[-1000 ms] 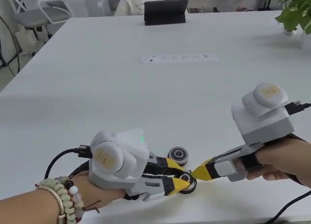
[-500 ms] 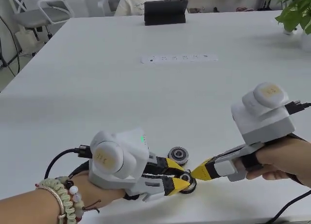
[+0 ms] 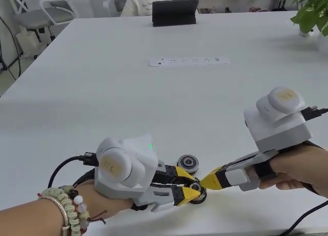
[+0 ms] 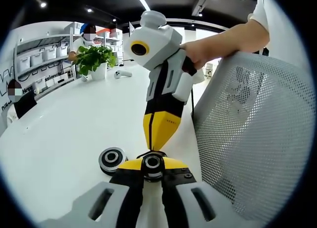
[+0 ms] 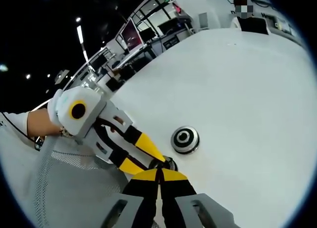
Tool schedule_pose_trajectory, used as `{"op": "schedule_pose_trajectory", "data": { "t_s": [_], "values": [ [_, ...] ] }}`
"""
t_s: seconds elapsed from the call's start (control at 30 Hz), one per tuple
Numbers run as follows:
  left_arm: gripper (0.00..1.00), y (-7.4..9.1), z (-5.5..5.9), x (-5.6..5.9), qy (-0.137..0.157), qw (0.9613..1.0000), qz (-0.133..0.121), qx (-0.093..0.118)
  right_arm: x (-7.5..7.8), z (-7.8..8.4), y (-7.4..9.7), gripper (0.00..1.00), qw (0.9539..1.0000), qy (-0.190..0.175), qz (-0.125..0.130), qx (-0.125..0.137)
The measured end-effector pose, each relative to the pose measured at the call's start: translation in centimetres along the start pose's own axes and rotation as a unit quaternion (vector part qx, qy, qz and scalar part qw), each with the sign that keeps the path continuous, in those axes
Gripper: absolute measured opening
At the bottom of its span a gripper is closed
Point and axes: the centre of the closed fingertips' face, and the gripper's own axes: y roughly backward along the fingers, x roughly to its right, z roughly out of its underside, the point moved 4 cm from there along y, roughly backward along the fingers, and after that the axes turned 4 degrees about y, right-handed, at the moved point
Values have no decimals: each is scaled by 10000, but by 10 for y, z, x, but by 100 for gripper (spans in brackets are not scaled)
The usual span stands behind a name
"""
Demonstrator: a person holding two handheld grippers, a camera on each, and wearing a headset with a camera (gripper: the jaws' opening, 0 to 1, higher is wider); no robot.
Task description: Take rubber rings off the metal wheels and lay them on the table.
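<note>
A small metal wheel (image 3: 200,193) with a black rubber ring sits at the table's near edge, and my left gripper (image 3: 191,186) is shut on it. In the left gripper view the yellow tips clamp the wheel (image 4: 152,162) from both sides. My right gripper (image 3: 206,183) comes in from the right with its jaws together, pinching the ring's edge (image 4: 149,153) on the wheel's far side. The right gripper view has its tips (image 5: 159,172) shut just in front of the wheel (image 5: 170,163). A second wheel (image 3: 188,163) lies flat close behind, still wearing its ring.
A white power strip (image 3: 188,61) lies mid-table, with a black tablet stand (image 3: 174,13) at the far end and a potted plant (image 3: 310,11) at the far right. A mesh office chair (image 4: 252,134) stands close behind the near table edge.
</note>
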Motion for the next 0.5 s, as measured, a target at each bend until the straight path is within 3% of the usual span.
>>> {"op": "schedule_pose_trajectory", "data": {
  "t_s": [0.5],
  "values": [
    [8,0,0,0,35,10000,-10,14,-5,-3,1,0,9998,-109,-115,118]
  ]
}}
